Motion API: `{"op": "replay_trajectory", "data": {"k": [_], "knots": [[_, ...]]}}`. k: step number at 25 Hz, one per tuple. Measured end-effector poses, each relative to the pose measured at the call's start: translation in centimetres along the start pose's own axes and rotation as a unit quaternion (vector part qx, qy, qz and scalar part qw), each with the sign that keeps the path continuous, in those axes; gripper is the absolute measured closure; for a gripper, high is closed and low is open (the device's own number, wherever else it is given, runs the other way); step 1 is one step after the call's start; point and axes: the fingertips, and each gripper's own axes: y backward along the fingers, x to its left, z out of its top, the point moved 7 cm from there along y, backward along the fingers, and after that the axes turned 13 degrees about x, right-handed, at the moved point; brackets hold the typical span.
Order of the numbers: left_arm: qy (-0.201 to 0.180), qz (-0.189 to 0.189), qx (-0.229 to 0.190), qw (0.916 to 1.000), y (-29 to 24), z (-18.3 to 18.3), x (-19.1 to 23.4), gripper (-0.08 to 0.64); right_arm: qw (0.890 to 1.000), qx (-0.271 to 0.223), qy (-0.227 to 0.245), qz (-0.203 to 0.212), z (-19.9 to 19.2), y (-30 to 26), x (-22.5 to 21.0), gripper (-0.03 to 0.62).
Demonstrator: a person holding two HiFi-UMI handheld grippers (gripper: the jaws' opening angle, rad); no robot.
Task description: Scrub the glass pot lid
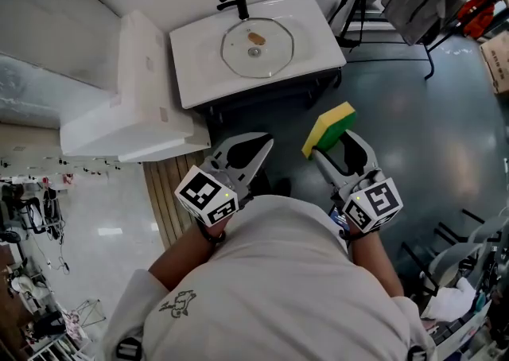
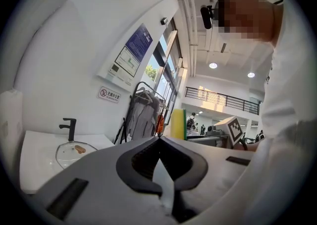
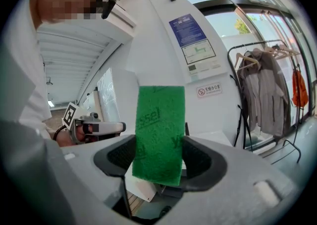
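Pinching sponge (image 3: 158,135) in right gripper (image 1: 336,147); left gripper (image 2: 159,140) pressed together, empty; best spread it to steady glass lid (image 1: 256,48) in sink (image 1: 318,41) first.

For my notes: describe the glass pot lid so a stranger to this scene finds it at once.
Find the white sink at the top of the head view, with a black tap at its back. The glass lid lies flat in its bowl just in front of that tap: the only round, see-through thing there, with a brown knob.
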Motion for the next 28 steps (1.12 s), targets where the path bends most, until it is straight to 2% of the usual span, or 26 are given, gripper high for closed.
{"op": "replay_trajectory", "data": {"k": [5,10,16,28], "knots": [[0.0,-0.009,-0.004,0.9999,-1.6,0.7,3.0,0.561,1.0,0.008,0.005,-0.004,1.4,-2.2,-1.8,0.302],[0.023,-0.028,0.0,0.9993,-2.5,1.3,7.4,0.561,1.0,0.018,0.0,-0.003,2.8,-6.2,-3.0,0.302],[0.036,-0.04,0.0,0.9986,-3.3,3.2,14.4,0.561,1.0,0.027,-0.007,-0.007,5.2,-12.3,-4.9,0.302],[0.046,-0.023,-0.018,0.9985,-0.8,7.6,28.5,0.549,0.999,0.022,0.013,-0.031,13.0,-23.1,-5.6,0.302]]}}
